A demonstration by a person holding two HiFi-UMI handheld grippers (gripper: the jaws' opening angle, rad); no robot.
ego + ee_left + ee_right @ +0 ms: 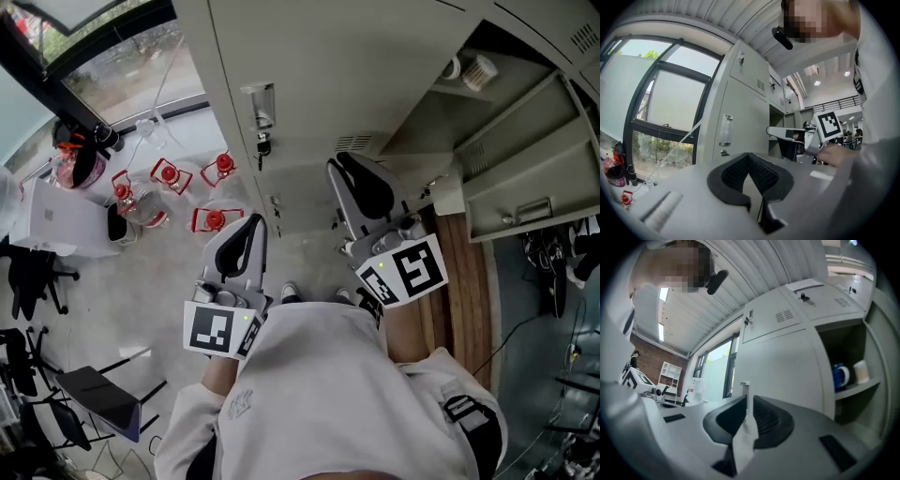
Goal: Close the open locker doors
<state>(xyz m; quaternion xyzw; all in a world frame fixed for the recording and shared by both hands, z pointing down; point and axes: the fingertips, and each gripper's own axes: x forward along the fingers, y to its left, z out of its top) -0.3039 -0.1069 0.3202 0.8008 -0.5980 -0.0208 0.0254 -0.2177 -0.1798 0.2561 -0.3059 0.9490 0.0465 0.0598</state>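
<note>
A row of pale grey lockers (328,66) stands ahead of me. One compartment (848,371) is open, with a blue mug (841,377) and a white cup (861,371) on its shelf. Its door (525,178) hangs swung out at the right. My right gripper (349,169) points at the closed locker face left of that opening. Its jaws stand a narrow gap apart (746,399), nothing gripped, and a small door latch (745,386) shows beyond the gap. My left gripper (246,225) is lower left, its pads meeting at the tips (749,157), empty.
A closed locker door carries a clear handle (725,131) and keys (262,145). Red-capped bottles (169,178) stand on the floor at the left by a white table (66,220). Black chairs (84,394) are at the lower left. A large window (661,108) fills the left wall.
</note>
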